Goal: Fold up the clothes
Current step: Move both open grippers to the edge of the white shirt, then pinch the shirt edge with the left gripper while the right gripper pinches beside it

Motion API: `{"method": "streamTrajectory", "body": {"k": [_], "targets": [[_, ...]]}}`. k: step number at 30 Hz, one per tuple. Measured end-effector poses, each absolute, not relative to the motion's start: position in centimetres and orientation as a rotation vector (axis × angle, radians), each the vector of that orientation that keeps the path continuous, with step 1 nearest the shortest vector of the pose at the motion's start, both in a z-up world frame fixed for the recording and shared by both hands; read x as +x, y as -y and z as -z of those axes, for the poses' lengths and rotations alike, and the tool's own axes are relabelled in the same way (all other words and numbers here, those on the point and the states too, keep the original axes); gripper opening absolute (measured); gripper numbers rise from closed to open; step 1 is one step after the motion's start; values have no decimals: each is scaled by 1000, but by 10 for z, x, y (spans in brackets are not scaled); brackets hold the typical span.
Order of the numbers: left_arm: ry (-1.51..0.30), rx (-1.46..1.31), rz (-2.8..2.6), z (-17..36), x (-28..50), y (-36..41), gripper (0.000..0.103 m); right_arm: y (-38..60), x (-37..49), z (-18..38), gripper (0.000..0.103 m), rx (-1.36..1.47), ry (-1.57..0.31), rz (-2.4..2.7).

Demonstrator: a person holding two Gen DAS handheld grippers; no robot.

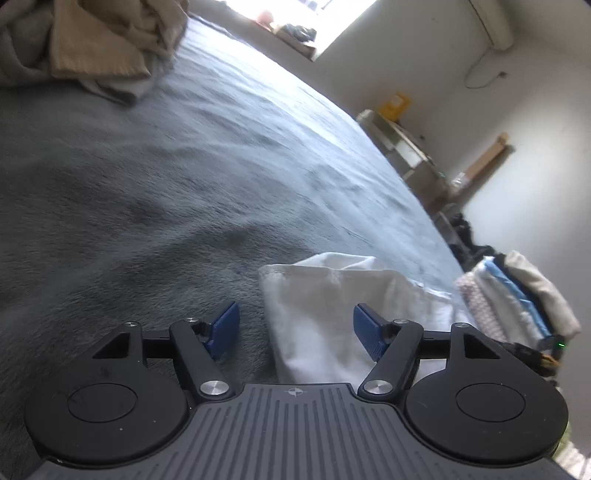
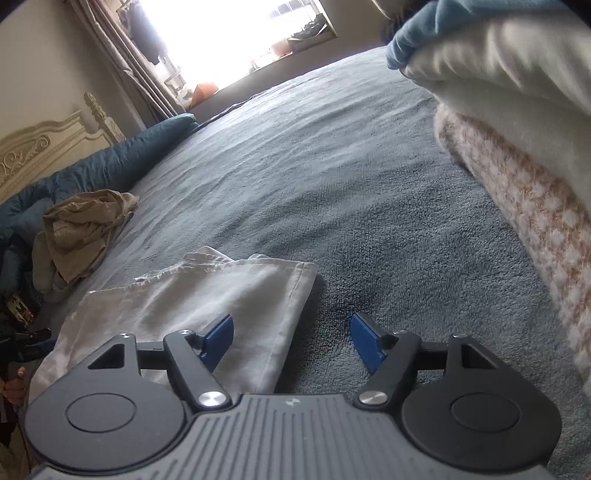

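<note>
grey-blue fleece blanket [image 2: 332, 177] covers the bed, bright window [image 2: 229, 33] beyond. stack of folded clothes [image 2: 517, 155] sits at the bed's right edge, white and blue layers over a pink patterned one. crumpled tan garment [image 2: 85, 229] lies far left, well apart. folded white cloth [image 2: 207, 306] lies flat on the blanket between both grippers. left gripper [image 1: 293, 330] jaws apart over its corner, holding nothing. right gripper [image 2: 291, 339] jaws apart, left pad over the cloth edge, nothing gripped.
</note>
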State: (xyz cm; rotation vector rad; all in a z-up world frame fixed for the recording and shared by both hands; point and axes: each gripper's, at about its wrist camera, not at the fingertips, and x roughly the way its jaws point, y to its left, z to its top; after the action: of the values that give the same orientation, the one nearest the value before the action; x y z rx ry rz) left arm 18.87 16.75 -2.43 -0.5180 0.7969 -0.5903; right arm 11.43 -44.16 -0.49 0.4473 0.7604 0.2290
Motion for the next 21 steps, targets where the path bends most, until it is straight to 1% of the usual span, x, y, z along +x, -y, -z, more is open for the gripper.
{"method": "streamTrajectory", "body": {"k": [3,7,9,12,13,14,16,17,18,21], "targets": [[-791,-497,646,25,205,-163,72,440,131,7,82,468,-771,-287],[-775,-450,670,18,227,-158,72,432,159,5,82,472,-791,-357],[-758,-395,680,7,235,-154,72,427,170,-1,80,441,-794,-350],[-756,-282,777,-8,246,-140,73,417,174,-26,80,340,-714,-370],[-758,-243,814,-11,248,-133,75,411,174,-35,80,298,-686,-404],[-769,-201,847,-13,251,-125,78,402,177,-42,82,256,-671,-454],[-808,-114,897,-12,258,-109,79,384,187,-51,87,185,-673,-565],[-826,-80,905,-10,261,-102,79,375,193,-51,95,148,-688,-620],[-846,-54,916,-7,265,-97,79,366,199,-51,98,108,-704,-665],[-881,-26,944,-1,274,-91,79,351,214,-47,100,18,-759,-736]]}}
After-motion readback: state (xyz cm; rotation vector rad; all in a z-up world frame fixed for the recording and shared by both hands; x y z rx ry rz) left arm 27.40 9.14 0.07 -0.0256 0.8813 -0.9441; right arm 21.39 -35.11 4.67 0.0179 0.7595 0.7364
